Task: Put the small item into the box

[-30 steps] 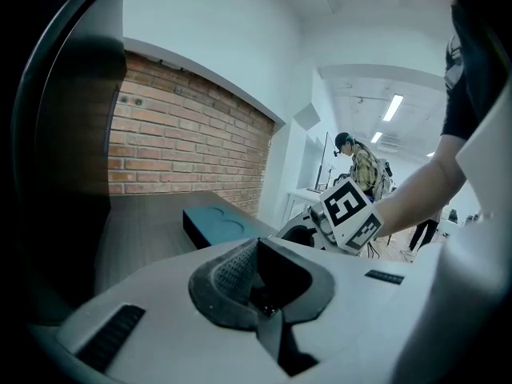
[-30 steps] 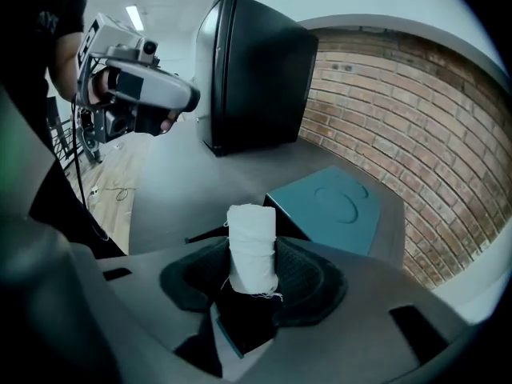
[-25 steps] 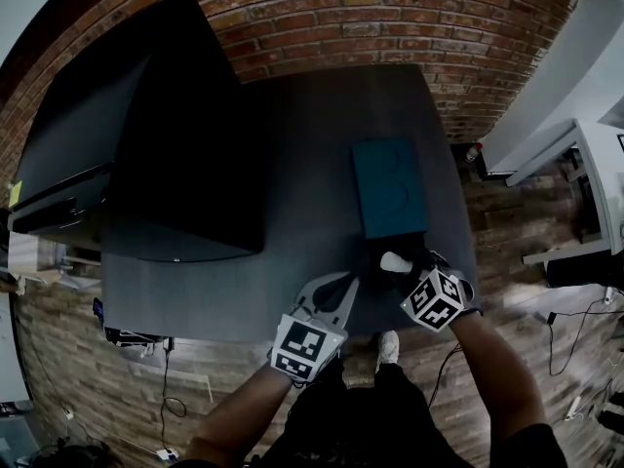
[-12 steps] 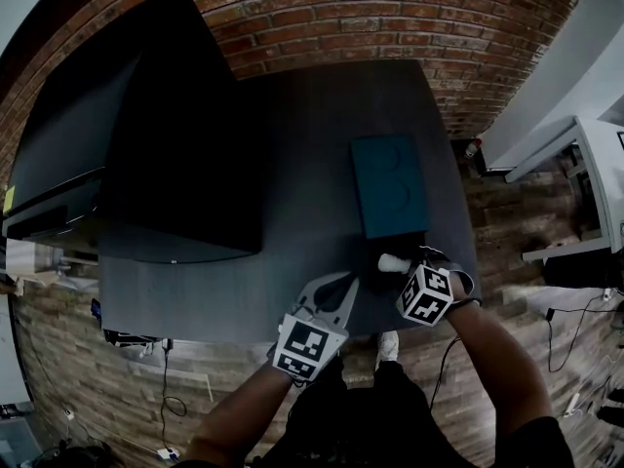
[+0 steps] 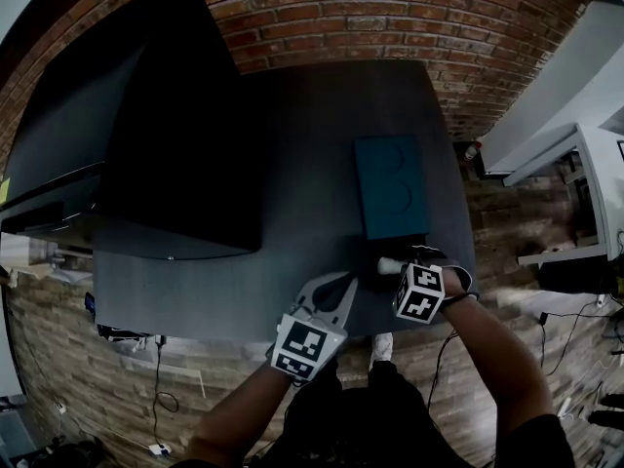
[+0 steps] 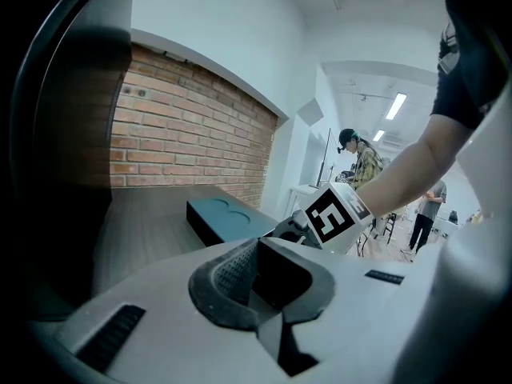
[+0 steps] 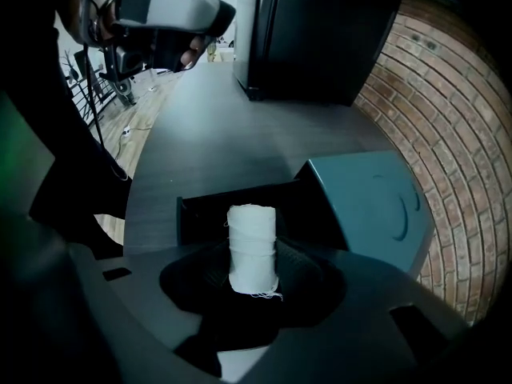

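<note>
A small white spool of thread [image 7: 252, 242] stands upright between the jaws of my right gripper [image 7: 253, 277], which is shut on it. In the head view the spool [image 5: 387, 264] and right gripper [image 5: 392, 265] hover at the near end of an open black box [image 5: 402, 246]. In the right gripper view the black box [image 7: 232, 208] lies just beyond the spool. The box's teal lid [image 5: 390, 185] lies flat beside it, farther up the table. My left gripper [image 5: 347, 287] rests near the table's front edge, left of the right one, shut [image 6: 258, 277] with nothing in it.
A large black cabinet [image 5: 146, 135] fills the table's left half. Behind the dark table [image 5: 302, 164] runs a brick wall [image 5: 390, 18]. A white desk [image 5: 575, 183] stands to the right, past the table's edge. People [image 6: 362, 157] stand far off in the room.
My right gripper has shifted slightly to the left with the spool in it. The left gripper has stayed put.
</note>
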`<move>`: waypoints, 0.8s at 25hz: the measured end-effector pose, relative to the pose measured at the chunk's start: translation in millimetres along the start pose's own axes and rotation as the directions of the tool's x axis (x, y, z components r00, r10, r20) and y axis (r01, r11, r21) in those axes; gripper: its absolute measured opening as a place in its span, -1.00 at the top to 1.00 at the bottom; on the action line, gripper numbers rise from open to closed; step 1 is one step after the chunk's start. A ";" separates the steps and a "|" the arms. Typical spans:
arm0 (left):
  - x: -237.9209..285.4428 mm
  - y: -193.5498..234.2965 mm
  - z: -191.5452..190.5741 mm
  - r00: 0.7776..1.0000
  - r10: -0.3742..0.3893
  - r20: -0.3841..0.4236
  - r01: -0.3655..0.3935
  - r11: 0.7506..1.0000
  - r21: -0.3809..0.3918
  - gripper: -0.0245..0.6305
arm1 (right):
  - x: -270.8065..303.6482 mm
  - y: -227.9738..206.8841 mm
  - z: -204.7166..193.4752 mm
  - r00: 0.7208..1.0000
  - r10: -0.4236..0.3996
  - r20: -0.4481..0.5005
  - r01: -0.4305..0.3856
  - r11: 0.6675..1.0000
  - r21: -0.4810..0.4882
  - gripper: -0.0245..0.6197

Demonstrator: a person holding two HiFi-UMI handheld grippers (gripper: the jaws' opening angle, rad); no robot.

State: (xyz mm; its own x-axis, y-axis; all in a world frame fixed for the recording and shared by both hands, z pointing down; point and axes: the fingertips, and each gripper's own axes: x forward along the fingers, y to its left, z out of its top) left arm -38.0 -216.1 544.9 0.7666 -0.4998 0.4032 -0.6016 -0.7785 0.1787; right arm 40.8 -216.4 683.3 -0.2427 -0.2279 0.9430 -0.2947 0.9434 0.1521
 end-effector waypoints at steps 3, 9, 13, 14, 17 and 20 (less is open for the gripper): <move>-0.5 2.2 -0.1 1.000 0.002 0.004 -0.002 1.000 -0.006 0.82 | 3.4 0.8 0.1 1.000 0.005 -0.010 -0.005 1.000 -0.008 0.34; -1.0 7.0 -1.2 1.000 0.004 0.008 -0.004 1.000 -0.018 0.82 | 7.7 0.8 -2.4 1.000 0.011 -0.027 -0.011 1.000 -0.020 0.32; -0.7 8.7 -0.6 1.000 0.002 0.008 -0.001 1.000 -0.022 0.82 | 8.5 0.3 -2.5 1.000 0.016 -0.027 -0.016 1.000 -0.015 0.31; -0.6 9.0 -0.2 1.000 0.000 0.009 0.000 1.000 -0.023 0.83 | 8.5 0.2 -2.3 1.000 0.016 -0.025 -0.016 1.000 -0.013 0.31; -0.3 10.4 0.3 1.000 -0.001 0.009 0.001 1.000 -0.022 0.82 | 9.2 0.3 -2.0 1.000 0.017 -0.020 -0.018 1.000 -0.012 0.30; -0.2 11.9 0.7 1.000 -0.003 0.009 0.003 1.000 -0.021 0.82 | 10.9 1.2 -3.4 1.000 0.022 -0.022 -0.022 1.000 -0.009 0.23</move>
State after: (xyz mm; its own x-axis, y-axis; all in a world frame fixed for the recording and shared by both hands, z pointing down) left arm -45.1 -225.5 546.3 0.7704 -0.5006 0.3949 -0.6036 -0.7722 0.1986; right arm 40.9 -217.0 694.8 -0.2291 -0.2015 0.9523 -0.2810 0.9504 0.1335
